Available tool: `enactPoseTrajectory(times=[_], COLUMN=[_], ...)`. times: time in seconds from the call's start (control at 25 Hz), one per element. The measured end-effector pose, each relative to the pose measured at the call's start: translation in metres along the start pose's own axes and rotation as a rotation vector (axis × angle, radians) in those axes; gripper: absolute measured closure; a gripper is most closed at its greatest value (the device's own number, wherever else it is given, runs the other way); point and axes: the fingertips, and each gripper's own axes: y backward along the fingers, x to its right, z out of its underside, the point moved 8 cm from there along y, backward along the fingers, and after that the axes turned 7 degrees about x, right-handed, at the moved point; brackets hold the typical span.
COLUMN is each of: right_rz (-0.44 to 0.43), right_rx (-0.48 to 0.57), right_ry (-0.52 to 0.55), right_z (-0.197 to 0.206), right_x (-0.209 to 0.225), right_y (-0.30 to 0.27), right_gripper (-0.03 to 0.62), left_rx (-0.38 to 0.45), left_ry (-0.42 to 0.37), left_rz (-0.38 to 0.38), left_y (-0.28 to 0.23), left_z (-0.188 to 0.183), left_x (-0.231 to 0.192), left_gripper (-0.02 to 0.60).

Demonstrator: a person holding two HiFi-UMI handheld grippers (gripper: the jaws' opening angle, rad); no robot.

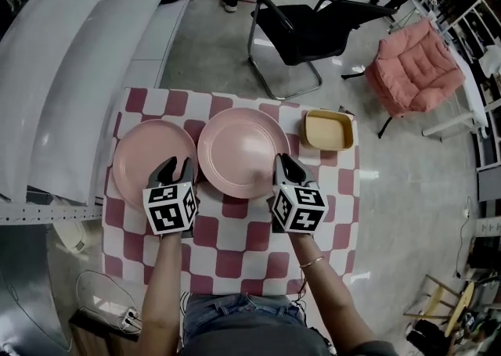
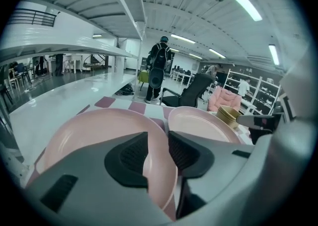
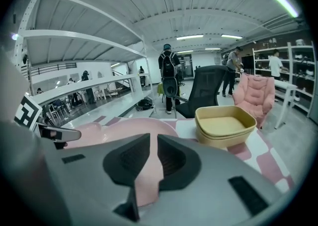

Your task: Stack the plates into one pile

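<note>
Rims between jaws: left gripper (image 1: 178, 164) open round left plate (image 1: 145, 157), right gripper (image 1: 280, 161) tight on centre plate (image 1: 243, 151); cloth (image 1: 235, 239) free nearside.

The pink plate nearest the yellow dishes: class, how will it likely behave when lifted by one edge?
The pink plate looks rigid and glossy: probably keeps its shape but may slip. It is wide and shallow, so held at the rim, where the right gripper grips it, its far side would likely droop.

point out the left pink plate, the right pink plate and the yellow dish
left pink plate (image 1: 149, 157), head view, middle of its face
right pink plate (image 1: 243, 151), head view, middle of its face
yellow dish (image 1: 329, 129), head view, its inner floor
</note>
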Motion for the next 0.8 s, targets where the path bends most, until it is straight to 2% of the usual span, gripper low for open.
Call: enactPoseTrajectory(times=[0.32, 0.6, 0.8], right_rz=[-0.180, -0.365, -0.419], right_rx=[0.006, -0.054, -0.115], right_ry=[0.041, 0.054, 0.034], right_z=[-0.001, 0.020, 0.047], right_x=[-0.067, -0.140, -0.177], right_y=[-0.003, 0.008, 0.010], right_gripper=[0.537, 0.537, 0.537], left_rx=[0.037, 0.063, 0.077], left_ry=[0.058, 0.104, 0.134], left_rz=[-0.126, -0.229, -0.273], left_y=[0.048, 0.087, 0.105], left_z=[0.013, 0.024, 0.031], left_x=[-0.047, -0.091, -0.123], left_gripper=[0.446, 0.446, 0.445])
